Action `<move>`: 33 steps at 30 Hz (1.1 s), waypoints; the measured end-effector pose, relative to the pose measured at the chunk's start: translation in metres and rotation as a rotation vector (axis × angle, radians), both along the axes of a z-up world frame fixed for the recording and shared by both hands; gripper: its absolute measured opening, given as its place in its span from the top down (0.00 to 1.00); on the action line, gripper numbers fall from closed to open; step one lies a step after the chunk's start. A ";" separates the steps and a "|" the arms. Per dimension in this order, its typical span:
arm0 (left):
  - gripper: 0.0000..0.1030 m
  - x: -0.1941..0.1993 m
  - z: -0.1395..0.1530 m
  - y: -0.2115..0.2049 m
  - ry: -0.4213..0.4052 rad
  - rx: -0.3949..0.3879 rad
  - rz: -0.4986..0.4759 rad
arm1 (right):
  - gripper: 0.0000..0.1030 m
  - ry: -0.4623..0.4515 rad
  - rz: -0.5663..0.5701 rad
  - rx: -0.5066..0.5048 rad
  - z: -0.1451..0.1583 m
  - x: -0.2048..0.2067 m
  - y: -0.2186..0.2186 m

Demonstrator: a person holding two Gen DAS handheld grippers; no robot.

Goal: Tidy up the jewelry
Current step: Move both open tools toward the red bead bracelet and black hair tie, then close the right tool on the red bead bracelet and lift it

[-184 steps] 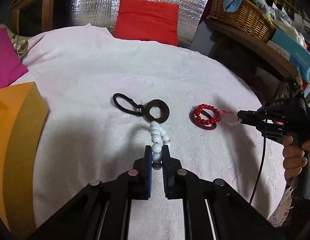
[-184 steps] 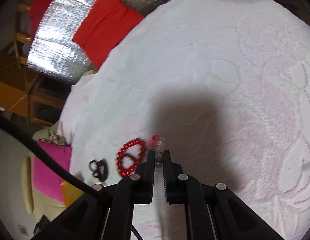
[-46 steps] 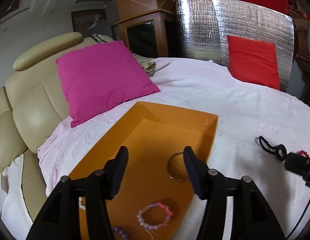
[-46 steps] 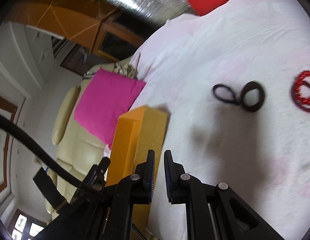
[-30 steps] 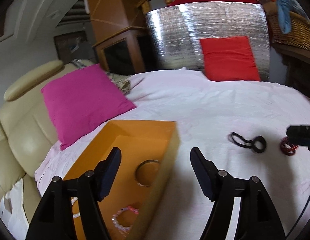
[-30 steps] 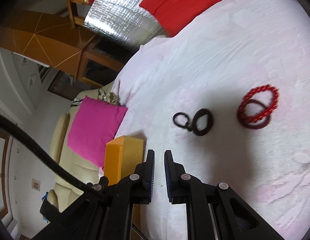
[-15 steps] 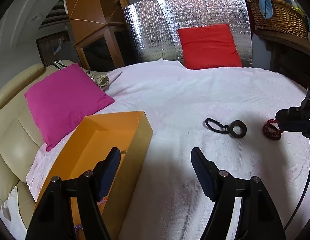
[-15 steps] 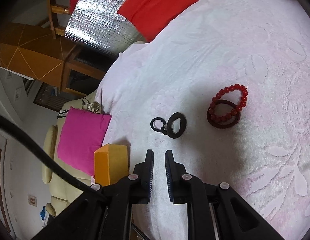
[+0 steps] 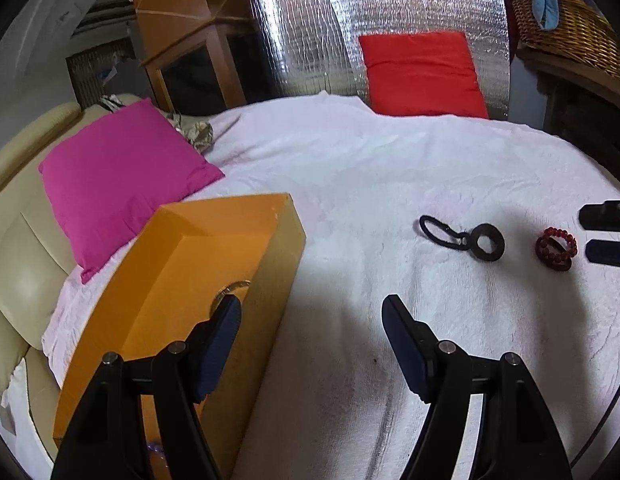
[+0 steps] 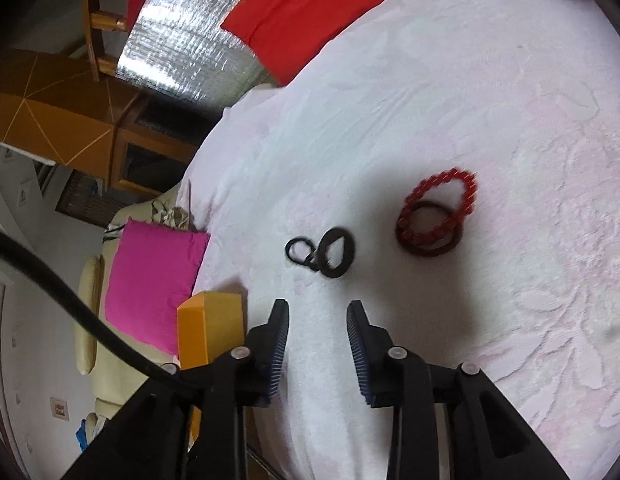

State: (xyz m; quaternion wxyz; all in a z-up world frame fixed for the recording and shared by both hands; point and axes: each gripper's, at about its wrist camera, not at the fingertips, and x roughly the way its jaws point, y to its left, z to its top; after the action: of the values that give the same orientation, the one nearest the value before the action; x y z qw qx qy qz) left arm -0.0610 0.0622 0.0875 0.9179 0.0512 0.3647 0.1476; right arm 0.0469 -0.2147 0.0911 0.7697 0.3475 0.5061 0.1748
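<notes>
1. The left gripper [image 9: 311, 312] hangs above the white cloth [image 9: 389, 168] with its fingers [image 9: 397, 332] spread wide and nothing between them.
2. The orange box [image 9: 270, 264] sits just to the left of that gripper, its near wall partly under the left finger; a thin metal bangle [image 9: 230, 288] shows inside it, mostly hidden by the wall and the finger.
3. The right gripper [image 10: 317, 320] is also parted and empty, pointing across the cloth toward the jewelry; from the left wrist view its dark fingers [image 9: 607, 252] poke in at the right edge, close beside the red beads.
4. The red bead bracelet [image 10: 441, 204] lies on the cloth overlapping a dark ring bangle [image 10: 429, 250], the two touching.
5. Just beside them, toward the box, a dark flat ring pendant [image 10: 337, 254] lies joined to a black cord loop [image 10: 298, 250].
6. Both jewelry groups lie well apart from the box, on open cloth.
7. A magenta cushion [image 9: 122, 172] rests on the cream sofa [image 9: 18, 264] behind the box; a red cushion [image 9: 421, 74] leans against a silver foil panel [image 9: 310, 32]. A wicker basket [image 9: 569, 20] stands at upper right.
</notes>
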 end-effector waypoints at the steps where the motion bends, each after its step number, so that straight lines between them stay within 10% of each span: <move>1: 0.29 0.002 -0.002 0.000 0.009 -0.006 -0.002 | 0.67 0.001 -0.009 -0.010 0.000 0.001 -0.004; 33: 0.28 0.022 -0.035 -0.021 0.167 -0.031 -0.100 | 0.67 0.101 -0.196 0.007 -0.049 0.037 -0.080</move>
State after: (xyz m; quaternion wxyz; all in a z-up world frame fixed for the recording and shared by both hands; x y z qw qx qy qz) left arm -0.0395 0.0414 0.0527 0.8911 0.0674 0.4393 0.0911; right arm 0.0843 -0.2943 0.0424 0.7554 0.4062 0.5074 0.0829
